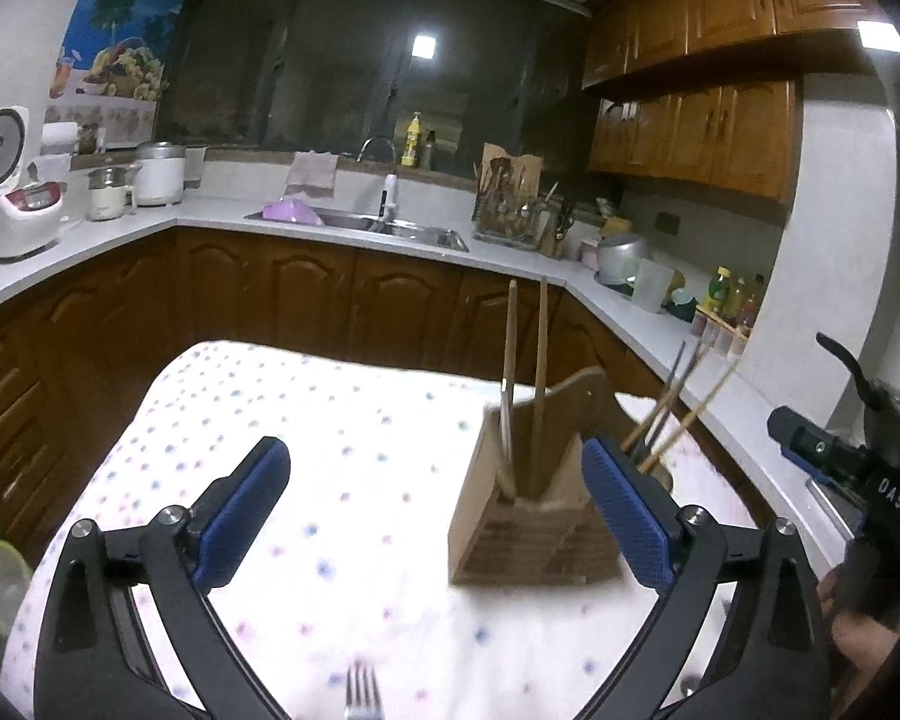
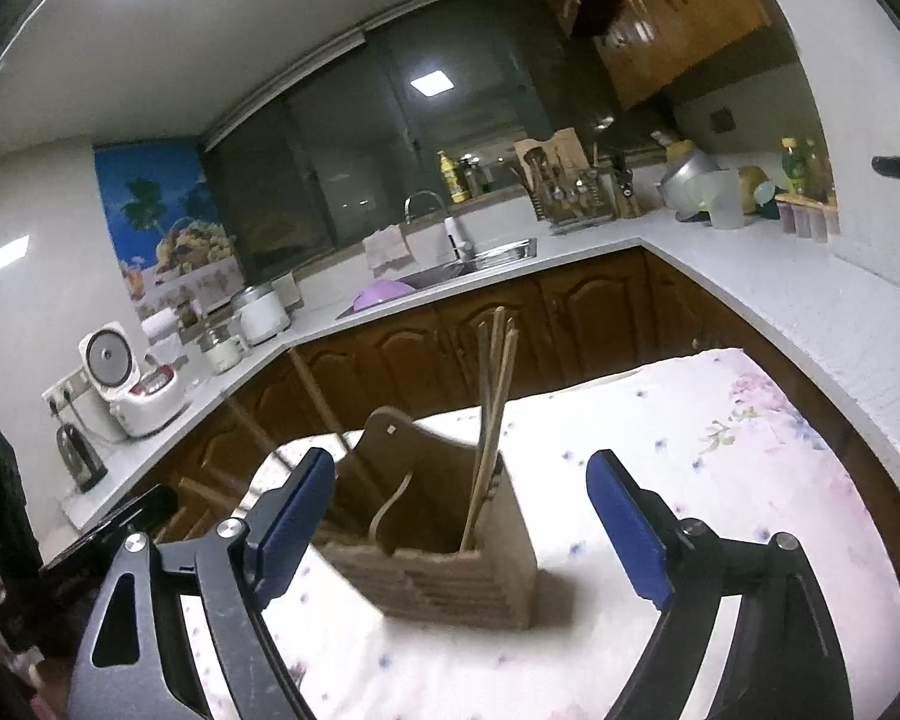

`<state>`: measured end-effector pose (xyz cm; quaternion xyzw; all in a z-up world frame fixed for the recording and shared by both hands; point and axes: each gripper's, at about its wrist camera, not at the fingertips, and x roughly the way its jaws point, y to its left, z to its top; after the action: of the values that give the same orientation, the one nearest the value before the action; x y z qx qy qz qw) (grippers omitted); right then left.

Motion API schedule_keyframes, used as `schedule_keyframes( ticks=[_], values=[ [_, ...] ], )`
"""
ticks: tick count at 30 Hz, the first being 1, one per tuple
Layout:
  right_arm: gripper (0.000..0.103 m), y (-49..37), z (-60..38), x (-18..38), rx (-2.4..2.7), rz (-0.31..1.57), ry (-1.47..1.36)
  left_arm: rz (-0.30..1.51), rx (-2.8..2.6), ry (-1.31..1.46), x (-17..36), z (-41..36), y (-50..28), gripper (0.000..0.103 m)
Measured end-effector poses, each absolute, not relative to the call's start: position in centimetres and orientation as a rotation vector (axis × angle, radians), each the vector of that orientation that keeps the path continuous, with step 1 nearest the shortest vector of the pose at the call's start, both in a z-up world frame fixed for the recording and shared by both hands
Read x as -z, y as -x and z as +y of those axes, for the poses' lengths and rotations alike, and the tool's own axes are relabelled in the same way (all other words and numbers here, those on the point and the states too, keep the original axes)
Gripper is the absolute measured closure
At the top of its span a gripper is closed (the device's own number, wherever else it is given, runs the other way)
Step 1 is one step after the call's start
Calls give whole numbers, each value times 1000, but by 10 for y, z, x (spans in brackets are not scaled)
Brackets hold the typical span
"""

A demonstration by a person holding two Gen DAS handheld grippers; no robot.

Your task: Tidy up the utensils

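Blue ribbed pads face each other across a wide gap on the left hand-held gripper (image 1: 435, 516), whose jaws stand spread with nothing between them but the dotted cloth of the bench (image 1: 330, 450). Its right pad sits just beside the wooden utensil holder (image 1: 528, 534), in front of the holder's right edge; whether they touch is unclear. A fork (image 1: 363, 693) lies on the cloth low between the two fingers, only its tines in view.

The right hand-held gripper (image 2: 459, 525) is likewise spread wide and grips nothing. The same holder stands on the cloth between its fingers, nearer the left pad, with clear cloth between the holder and the right pad.

Several wooden chopsticks (image 2: 492, 420) stand upright in one compartment of the holder, leaning slightly. In the left wrist view two sticks (image 1: 525, 384) rise from the holder's middle, and more slanted sticks (image 1: 672, 414) lean out to the right behind the pad.

Beyond the bench runs a white counter (image 1: 222, 210) with a sink (image 1: 390, 225), a rice cooker (image 1: 12, 204) and a dish rack (image 1: 510, 210).
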<state>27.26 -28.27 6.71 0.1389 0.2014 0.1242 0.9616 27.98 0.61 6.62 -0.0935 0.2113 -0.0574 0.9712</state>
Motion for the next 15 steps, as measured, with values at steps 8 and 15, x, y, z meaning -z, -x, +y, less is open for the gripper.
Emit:
schedule_keyframes(
  ticks=[8, 15],
  values=[
    [9, -209, -273, -69, -287, 382, -236, 461, 154, 196, -61, 13, -218, 3],
    [4, -147, -261, -74, -290, 321, -193, 443, 155, 202, -64, 18, -165, 3]
  ],
)
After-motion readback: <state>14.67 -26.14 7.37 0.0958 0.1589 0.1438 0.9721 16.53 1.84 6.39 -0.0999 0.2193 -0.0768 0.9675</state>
